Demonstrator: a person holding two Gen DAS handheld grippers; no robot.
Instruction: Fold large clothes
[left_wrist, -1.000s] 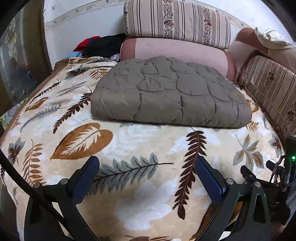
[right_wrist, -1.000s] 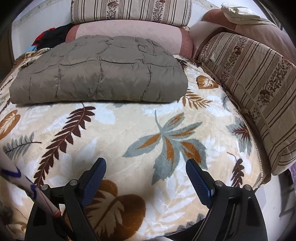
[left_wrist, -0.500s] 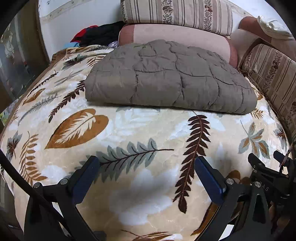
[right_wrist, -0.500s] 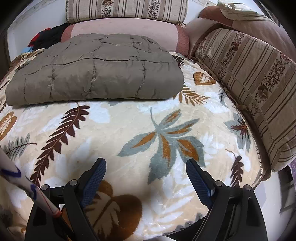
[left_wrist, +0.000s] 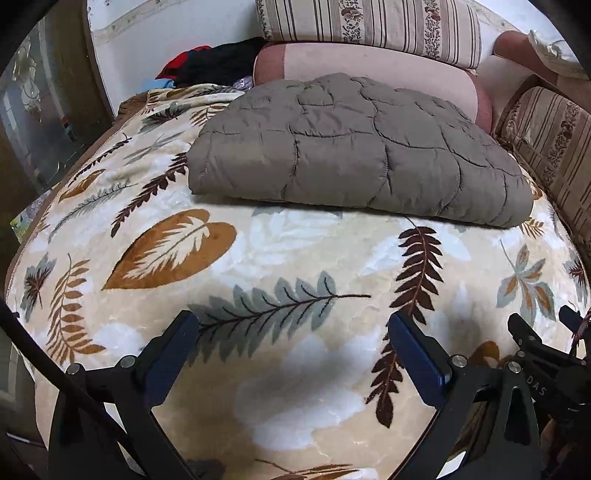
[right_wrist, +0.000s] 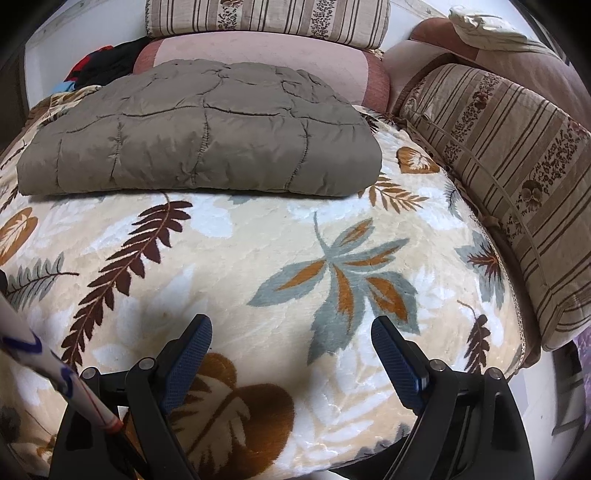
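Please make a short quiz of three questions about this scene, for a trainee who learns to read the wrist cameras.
1. True or false: the brown quilted garment lies folded on the leaf-patterned blanket.
2. What is between the jaws of the right gripper? A) the garment's edge B) nothing but the blanket beneath C) a striped cushion
3. Fill in: the left gripper is ____ (open or shut).

Key:
1. True. It is a compact rectangle in front of the pink bolster.
2. B. The jaws stand wide apart, well short of the garment.
3. Open, and it holds nothing.
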